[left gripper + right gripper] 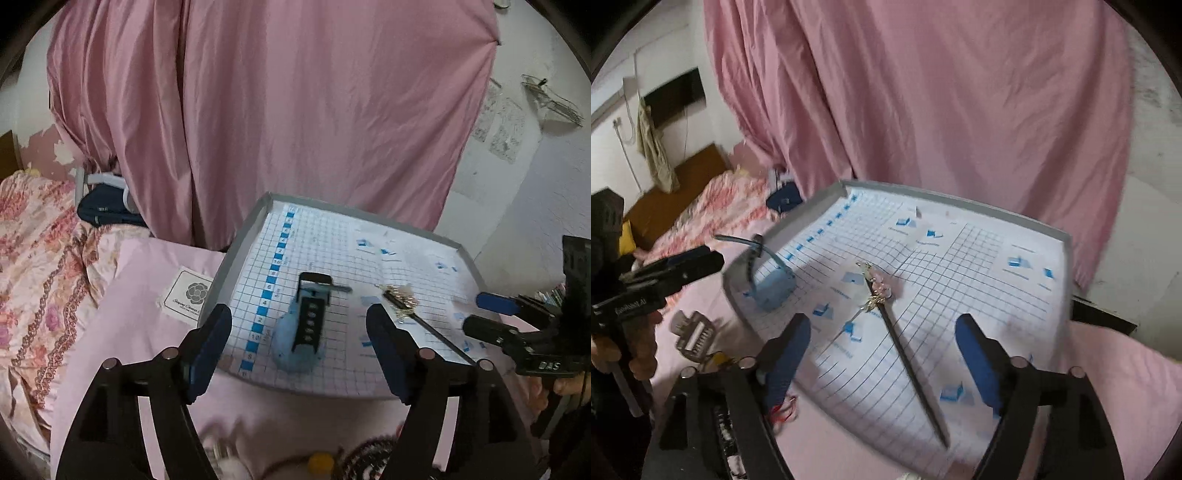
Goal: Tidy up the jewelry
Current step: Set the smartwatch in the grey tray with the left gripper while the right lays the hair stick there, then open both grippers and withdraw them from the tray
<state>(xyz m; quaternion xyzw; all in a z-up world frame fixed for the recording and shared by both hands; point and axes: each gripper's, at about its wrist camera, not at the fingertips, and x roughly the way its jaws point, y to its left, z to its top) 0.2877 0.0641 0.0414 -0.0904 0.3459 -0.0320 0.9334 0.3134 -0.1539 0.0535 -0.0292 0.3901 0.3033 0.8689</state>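
Observation:
A grey-rimmed tray [236, 243] [960, 201] with a white and blue grid sheet lies on pink bedding. On it rests a light-blue watch [301, 334] [774, 286] with a black strap. A long dark hairpin [402, 301] [905, 350] with gold and pink ornaments lies diagonally beside it. My left gripper [299, 343] is open just before the watch, its jaws either side of it and nothing held. My right gripper [882, 354] [484, 314] is open too, hovering over the hairpin's shaft.
A pink curtain [277, 110] hangs behind the tray. Flowered bedding [40, 258] lies to the left. A silver hair clip [696, 334] and red threaded pieces [783, 411] lie on the pink cloth near the tray's front. A hand [624, 354] holds the left gripper's handle.

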